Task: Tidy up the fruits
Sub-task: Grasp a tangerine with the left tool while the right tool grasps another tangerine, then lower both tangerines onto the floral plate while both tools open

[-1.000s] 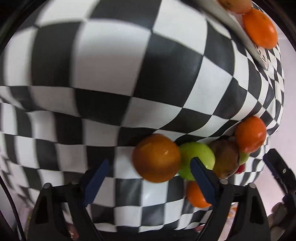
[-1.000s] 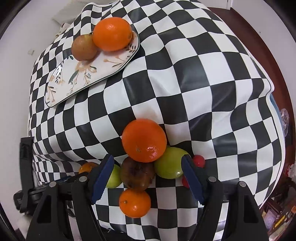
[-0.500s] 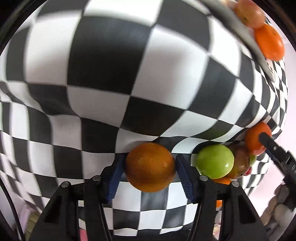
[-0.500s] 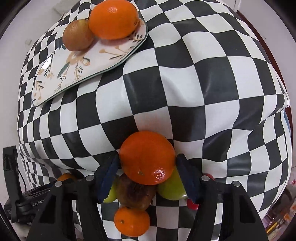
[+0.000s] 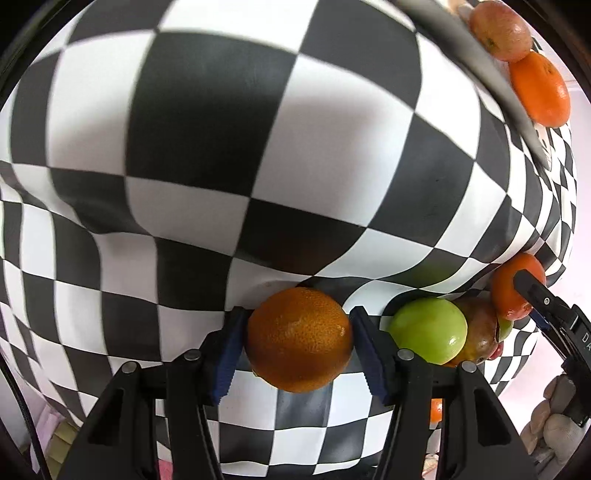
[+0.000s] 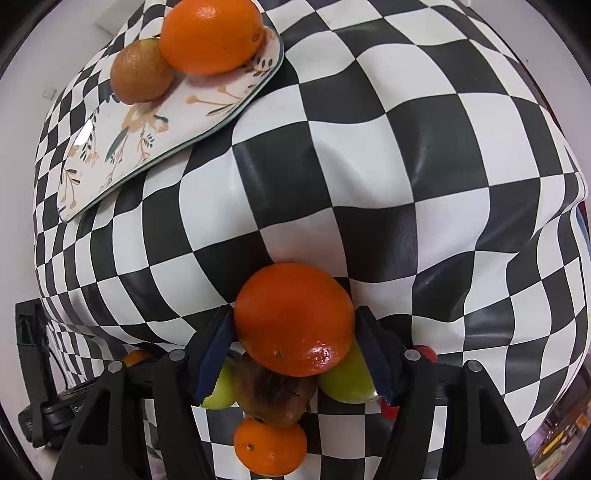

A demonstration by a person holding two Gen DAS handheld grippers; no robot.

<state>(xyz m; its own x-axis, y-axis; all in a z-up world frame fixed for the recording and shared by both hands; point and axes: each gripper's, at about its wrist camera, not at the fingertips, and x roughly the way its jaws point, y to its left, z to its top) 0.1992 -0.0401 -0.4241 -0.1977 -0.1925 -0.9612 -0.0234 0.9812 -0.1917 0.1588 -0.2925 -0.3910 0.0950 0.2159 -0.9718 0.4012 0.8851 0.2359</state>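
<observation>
My left gripper [image 5: 297,341] is shut on a dull orange [image 5: 299,339] just above the checkered cloth. My right gripper [image 6: 295,345] is shut on a bright orange [image 6: 293,319] at the top of the fruit pile; the same gripper and orange show at the right edge of the left wrist view [image 5: 517,291]. The pile holds a green apple [image 5: 428,334], a brown fruit [image 6: 275,397], another green apple [image 6: 345,378], a small orange [image 6: 269,445] and a red fruit [image 6: 424,352]. A floral tray [image 6: 147,129] at the far left carries an orange [image 6: 212,35] and a brownish fruit [image 6: 140,72].
The black-and-white checkered cloth [image 6: 369,147] covers the whole table and falls off at the right and near edges. A black device with a cable [image 6: 48,406] lies off the table's left edge. Pale stones [image 5: 554,417] lie at the lower right.
Both grippers have closed: the left on the dull orange, the right on the bright orange. Both cameras have come closer to the cloth and the fruit.
</observation>
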